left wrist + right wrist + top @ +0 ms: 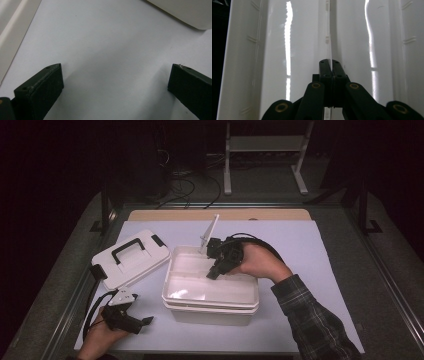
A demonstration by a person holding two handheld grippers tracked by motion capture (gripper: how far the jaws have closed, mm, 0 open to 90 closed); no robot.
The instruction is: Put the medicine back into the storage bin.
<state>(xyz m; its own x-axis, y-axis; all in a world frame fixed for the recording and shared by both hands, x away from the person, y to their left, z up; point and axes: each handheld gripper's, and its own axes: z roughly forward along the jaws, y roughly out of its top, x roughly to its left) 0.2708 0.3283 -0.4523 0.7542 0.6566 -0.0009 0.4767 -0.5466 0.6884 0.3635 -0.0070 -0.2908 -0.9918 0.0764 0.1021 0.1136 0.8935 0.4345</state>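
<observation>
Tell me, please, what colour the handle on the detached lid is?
Black, on a white lid; the high view shows it best.

So on the table I count one open white plastic box (210, 300), one white lid (131, 257) with a black handle lying beside it, one thin clear divider (329, 50) inside the box, plus two handheld grippers, left (145, 321) and right (212, 274).

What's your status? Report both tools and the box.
Left tool open, resting low on the pale mat, near the white plastic box. Right tool shut on thin clear divider inside the box. White lid with black handle off, lying left. Nothing in the way.
</observation>
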